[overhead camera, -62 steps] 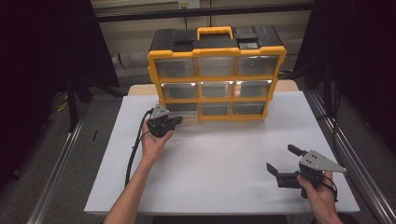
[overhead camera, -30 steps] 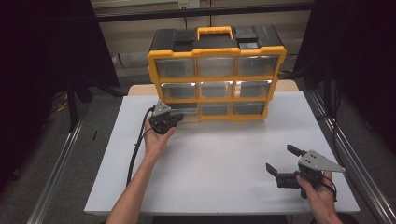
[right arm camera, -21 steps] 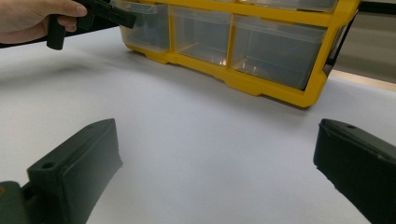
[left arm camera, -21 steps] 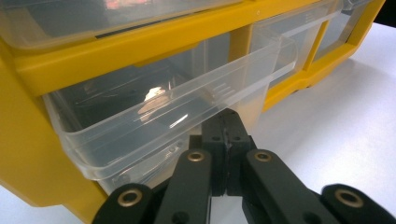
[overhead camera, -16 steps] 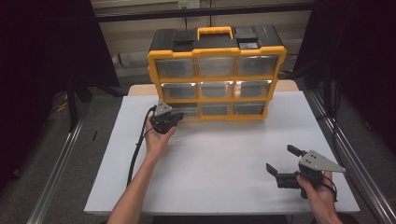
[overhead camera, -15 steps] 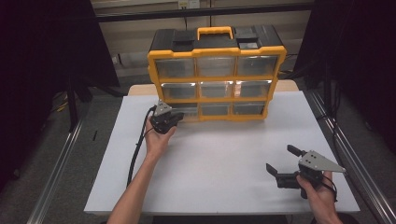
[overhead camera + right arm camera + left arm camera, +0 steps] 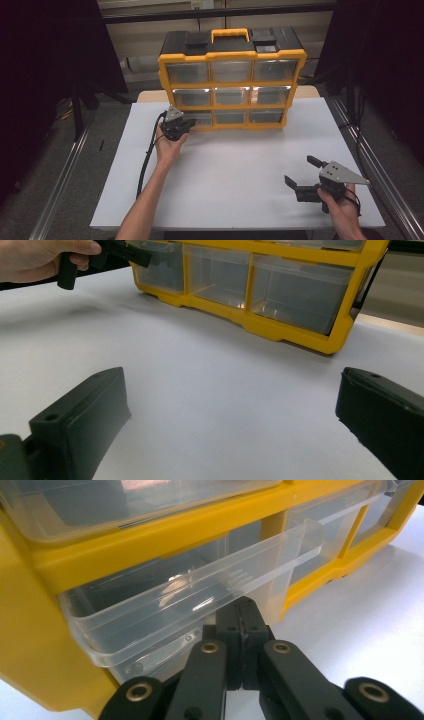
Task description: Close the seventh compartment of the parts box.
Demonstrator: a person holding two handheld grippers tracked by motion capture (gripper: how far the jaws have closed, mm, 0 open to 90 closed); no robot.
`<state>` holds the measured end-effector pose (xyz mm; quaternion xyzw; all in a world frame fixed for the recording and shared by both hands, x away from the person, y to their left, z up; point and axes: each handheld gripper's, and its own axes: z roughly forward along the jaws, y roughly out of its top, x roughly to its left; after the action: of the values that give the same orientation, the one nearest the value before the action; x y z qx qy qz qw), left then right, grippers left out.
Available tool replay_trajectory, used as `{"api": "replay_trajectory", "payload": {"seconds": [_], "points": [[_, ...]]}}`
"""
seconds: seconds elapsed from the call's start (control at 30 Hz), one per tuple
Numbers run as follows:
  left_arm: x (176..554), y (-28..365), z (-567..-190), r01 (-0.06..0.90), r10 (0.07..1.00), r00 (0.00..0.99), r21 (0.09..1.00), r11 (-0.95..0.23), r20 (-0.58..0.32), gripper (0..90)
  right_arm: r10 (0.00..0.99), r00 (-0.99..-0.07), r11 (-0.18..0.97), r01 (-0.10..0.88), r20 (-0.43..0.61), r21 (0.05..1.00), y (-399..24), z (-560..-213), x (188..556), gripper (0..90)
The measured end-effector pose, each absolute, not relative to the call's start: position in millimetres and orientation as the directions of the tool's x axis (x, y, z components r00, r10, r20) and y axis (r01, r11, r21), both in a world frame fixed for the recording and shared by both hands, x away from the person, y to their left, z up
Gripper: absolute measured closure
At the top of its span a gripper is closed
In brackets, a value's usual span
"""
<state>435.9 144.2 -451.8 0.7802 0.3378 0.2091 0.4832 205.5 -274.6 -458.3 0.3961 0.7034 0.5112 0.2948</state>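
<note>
White table [image 7: 240,170], matte, bearing a yellow-framed organiser [image 7: 232,80] (nine clear plastic drawers) upright at the far edge, long axis along that edge. Bottom-left drawer [image 7: 195,600], glossy, handle lip facing the near edge. Left gripper [image 7: 242,611] reaching forward, jaws together beneath that lip. Right gripper [image 7: 300,172] resting near the right near corner, jaws apart.

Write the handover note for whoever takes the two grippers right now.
Left gripper: shut, tips at the handle lip of the bottom-left drawer of the yellow organizer; whether they pinch the lip cannot be told.
Right gripper: open, holding nothing, low over the white table at its near right, well away from the organizer.
Done: left gripper brought to the drawer front.
Left: the drawer sits almost fully in its slot; likely next is drawing it out. All other drawers look closed.
</note>
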Motion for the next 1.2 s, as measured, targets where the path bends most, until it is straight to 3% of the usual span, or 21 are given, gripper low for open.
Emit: {"api": "replay_trajectory", "payload": {"seconds": [1.2], "points": [[448.0, 138.8, -451.0, 0.339, 0.744, 0.668, 0.888, -0.309, 0.004, 90.0, 0.855, -0.518, 0.164, 0.257, -0.008, 0.952, -276.0, -458.3, 205.4, 0.2]]}}
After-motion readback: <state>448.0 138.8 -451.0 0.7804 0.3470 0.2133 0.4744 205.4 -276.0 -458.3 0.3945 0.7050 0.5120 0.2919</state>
